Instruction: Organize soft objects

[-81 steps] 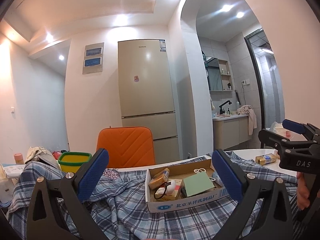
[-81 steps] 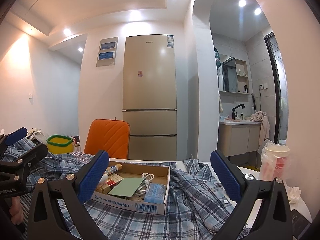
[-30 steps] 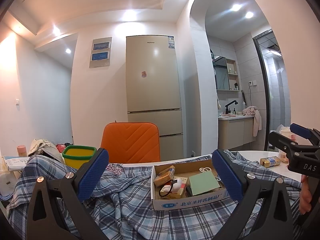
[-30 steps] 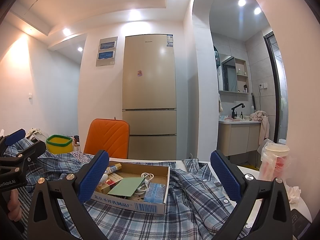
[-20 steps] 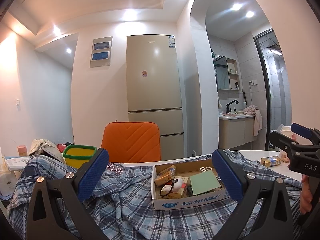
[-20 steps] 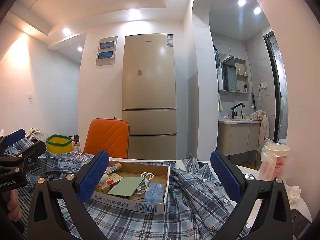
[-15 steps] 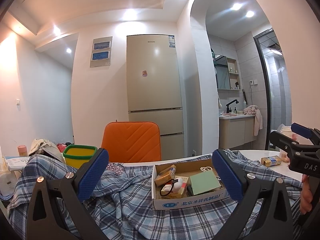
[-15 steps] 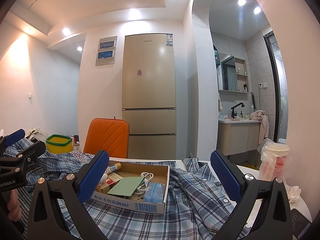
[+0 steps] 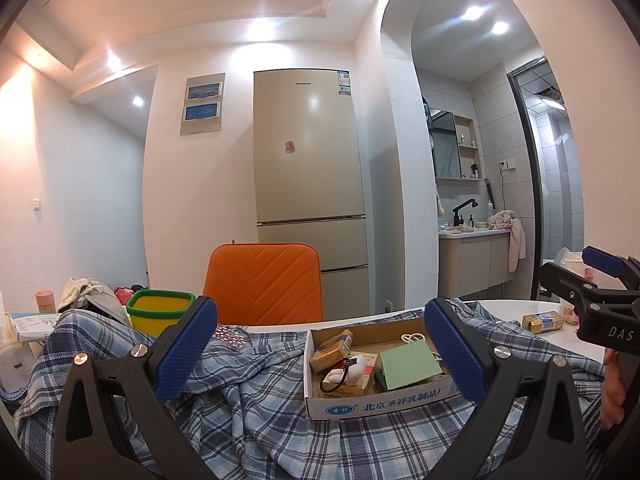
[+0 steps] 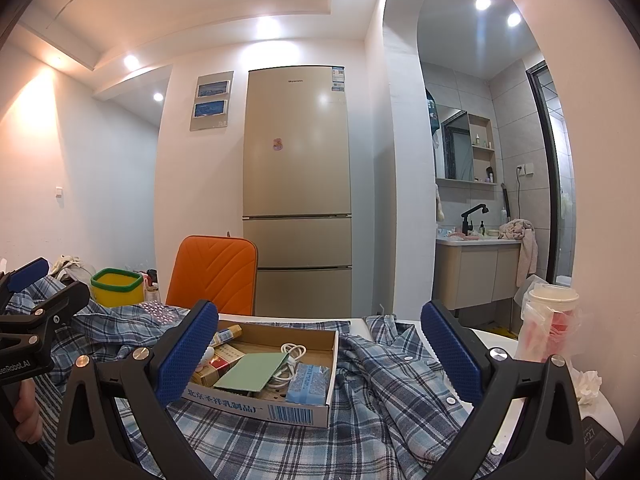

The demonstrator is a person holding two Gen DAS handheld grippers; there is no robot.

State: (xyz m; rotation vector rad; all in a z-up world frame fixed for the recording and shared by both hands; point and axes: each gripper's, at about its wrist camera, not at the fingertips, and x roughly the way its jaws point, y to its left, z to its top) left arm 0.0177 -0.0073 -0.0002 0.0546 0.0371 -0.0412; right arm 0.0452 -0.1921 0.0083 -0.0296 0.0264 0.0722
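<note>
Nearest the cameras, the left gripper (image 9: 320,354) and the right gripper (image 10: 318,352) both hover with jaws spread wide and nothing between them, level and pointed forward, which reads as a pause to line up a grasp not yet begun. Just beneath and ahead of them the plaid shirt (image 10: 384,396), the soft thing to be organised, lies rumpled across the white table (image 9: 560,336). A cardboard box (image 9: 372,404) of small items sits on top of it, so it looks to need shifting before the cloth can be folded; its front carries Chinese lettering, 北京圣祥乳制品厂 as best it reads. Farther back stands an orange chair (image 9: 262,284) and, at the far wall, a fridge (image 10: 296,184) marked Skyworth.
</note>
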